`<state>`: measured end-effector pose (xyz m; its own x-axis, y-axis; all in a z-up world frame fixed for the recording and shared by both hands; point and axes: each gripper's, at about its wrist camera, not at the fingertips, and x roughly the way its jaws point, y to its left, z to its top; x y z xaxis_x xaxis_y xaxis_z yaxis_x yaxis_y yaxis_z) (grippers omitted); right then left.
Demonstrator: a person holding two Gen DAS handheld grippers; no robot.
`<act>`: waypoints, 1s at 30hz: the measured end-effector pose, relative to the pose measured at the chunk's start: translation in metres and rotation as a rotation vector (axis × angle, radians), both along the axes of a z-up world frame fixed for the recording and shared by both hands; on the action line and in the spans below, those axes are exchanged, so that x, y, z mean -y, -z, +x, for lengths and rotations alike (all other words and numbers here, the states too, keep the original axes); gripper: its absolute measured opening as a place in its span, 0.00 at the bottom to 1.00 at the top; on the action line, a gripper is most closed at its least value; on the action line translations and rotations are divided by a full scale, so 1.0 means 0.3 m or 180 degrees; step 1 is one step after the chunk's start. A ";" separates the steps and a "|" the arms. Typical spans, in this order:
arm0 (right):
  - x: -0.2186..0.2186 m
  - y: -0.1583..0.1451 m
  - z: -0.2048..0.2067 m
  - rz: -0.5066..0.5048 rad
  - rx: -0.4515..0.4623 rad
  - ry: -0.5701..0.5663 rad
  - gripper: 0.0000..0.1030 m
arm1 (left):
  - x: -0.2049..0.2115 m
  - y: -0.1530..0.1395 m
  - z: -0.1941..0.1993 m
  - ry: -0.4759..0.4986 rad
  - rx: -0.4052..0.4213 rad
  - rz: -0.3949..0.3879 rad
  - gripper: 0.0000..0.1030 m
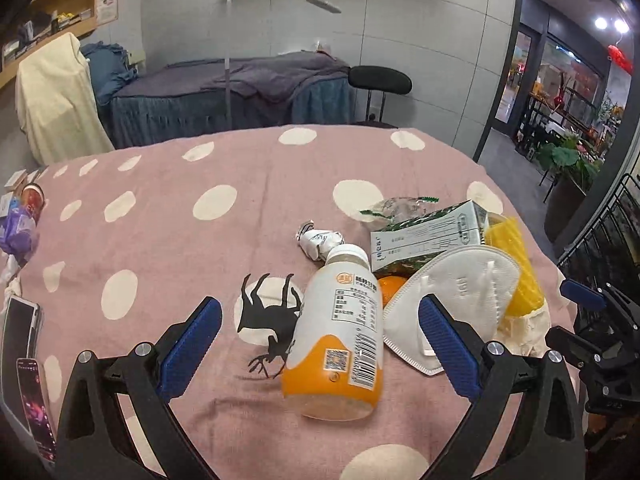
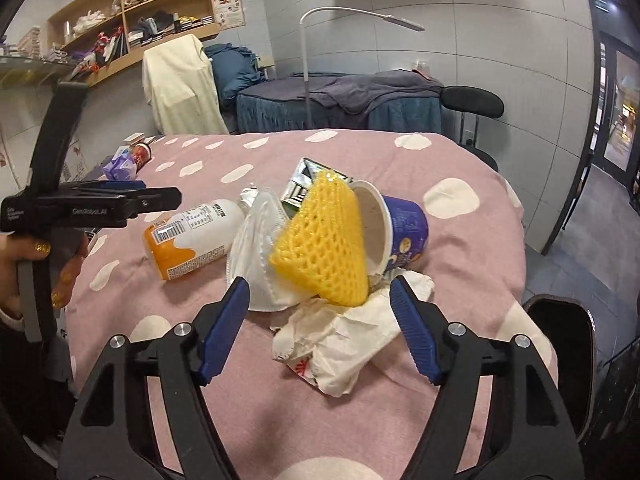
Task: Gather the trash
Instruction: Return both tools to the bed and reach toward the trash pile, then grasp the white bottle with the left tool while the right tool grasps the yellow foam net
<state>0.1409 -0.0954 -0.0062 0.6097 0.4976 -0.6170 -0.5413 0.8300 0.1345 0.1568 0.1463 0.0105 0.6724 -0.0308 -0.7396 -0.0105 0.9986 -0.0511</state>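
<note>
A pile of trash lies on the pink dotted cloth (image 1: 160, 248). A white and orange bottle (image 1: 340, 328) lies on its side between the fingers of my open left gripper (image 1: 320, 310). Beside it are a white face mask (image 1: 452, 296), a green and white carton (image 1: 424, 240), a yellow foam net (image 1: 516, 268) and a crumpled wrapper (image 1: 318, 240). In the right wrist view my open right gripper (image 2: 320, 292) hovers over crumpled white paper (image 2: 340, 340), near the yellow net (image 2: 324, 240), a purple cup (image 2: 396, 228), the mask (image 2: 256, 248) and the bottle (image 2: 192, 236).
A black bin (image 2: 560, 352) stands at the table's right edge. A red can (image 1: 32, 196) and purple bag (image 1: 16, 228) sit at the far left, phones (image 1: 24, 348) at the near left. A bed, lamp and chair stand behind the table.
</note>
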 end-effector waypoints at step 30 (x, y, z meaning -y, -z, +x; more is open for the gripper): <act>-0.015 -0.015 0.023 0.0070 0.0073 -0.0040 0.16 | -0.041 0.136 0.033 0.0471 -0.0732 -0.0382 0.60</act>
